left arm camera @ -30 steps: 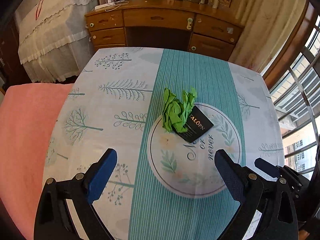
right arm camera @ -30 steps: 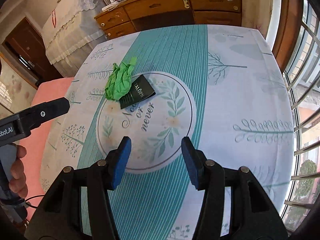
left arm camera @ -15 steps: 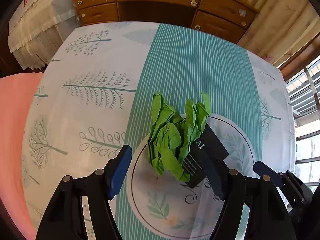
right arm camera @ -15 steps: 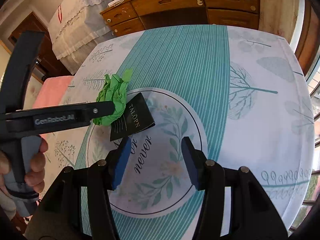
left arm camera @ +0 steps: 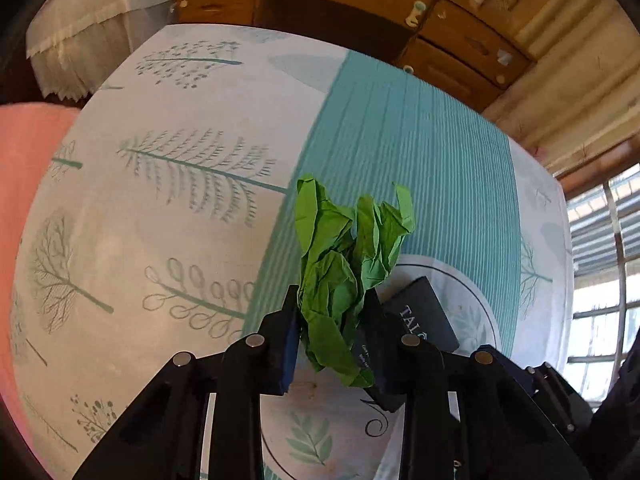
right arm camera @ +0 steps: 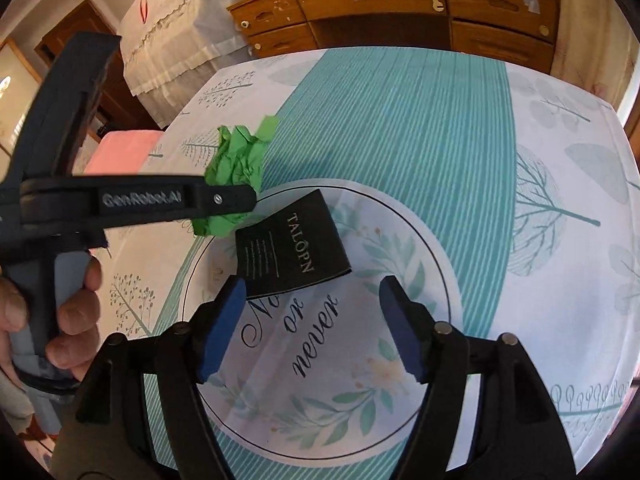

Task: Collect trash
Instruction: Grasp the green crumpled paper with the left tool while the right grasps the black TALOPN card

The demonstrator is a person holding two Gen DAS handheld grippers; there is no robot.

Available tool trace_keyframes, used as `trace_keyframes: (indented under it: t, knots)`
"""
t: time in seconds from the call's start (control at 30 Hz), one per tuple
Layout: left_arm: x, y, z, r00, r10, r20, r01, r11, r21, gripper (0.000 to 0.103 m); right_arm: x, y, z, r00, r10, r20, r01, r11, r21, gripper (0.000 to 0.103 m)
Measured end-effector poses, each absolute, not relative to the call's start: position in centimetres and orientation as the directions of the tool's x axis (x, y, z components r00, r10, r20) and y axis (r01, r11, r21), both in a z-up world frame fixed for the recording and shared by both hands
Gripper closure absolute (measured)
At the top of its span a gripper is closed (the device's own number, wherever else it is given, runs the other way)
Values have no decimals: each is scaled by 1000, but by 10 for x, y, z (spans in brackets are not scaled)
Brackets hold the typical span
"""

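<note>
A crumpled green paper (left arm camera: 344, 248) lies on the patterned tablecloth (left arm camera: 160, 208), beside a black card (left arm camera: 424, 316) printed TALOPN. My left gripper (left arm camera: 334, 316) points steeply down over the paper. Its jaws are closing, and both pads press the paper's lower folds. In the right wrist view the left gripper's finger (right arm camera: 224, 199) crosses in front of the green paper (right arm camera: 238, 156). My right gripper (right arm camera: 312, 292) hovers just short of the black card (right arm camera: 292, 252). Its jaws are opening, with nothing between them; the left tip is near the card's corner.
A person's hand (right arm camera: 68, 312) holds the left gripper's handle. A wooden desk with drawers (right arm camera: 400, 0) stands past the table's far edge, next to cloth-draped furniture (right arm camera: 180, 20). A pink cushion (left arm camera: 20, 168) sits left of the table. Window bars (left arm camera: 600, 264) run along the right.
My left gripper came down onto the green paper and its jaws narrowed from wide to gripping it. The right gripper moved closer to the black card and spread its jaws wider.
</note>
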State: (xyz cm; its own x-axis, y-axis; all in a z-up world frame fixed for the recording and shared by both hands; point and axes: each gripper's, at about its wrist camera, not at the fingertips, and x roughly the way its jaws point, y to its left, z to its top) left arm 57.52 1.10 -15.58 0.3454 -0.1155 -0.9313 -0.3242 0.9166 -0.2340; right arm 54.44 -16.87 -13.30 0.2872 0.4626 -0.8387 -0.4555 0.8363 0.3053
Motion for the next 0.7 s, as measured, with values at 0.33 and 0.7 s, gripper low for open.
trace_keyframes:
  t: [0.33,0.7]
  knots:
    - [536,42,-140,373,-83,-924,-380,895,-234,74,542,-110,-148,348,375,-859,-590,800,110,25]
    - [498,57,-142,370,-95,-924,-397,883,-250,74,534,-93,-157,432,316,-845,-636,771,-36,32]
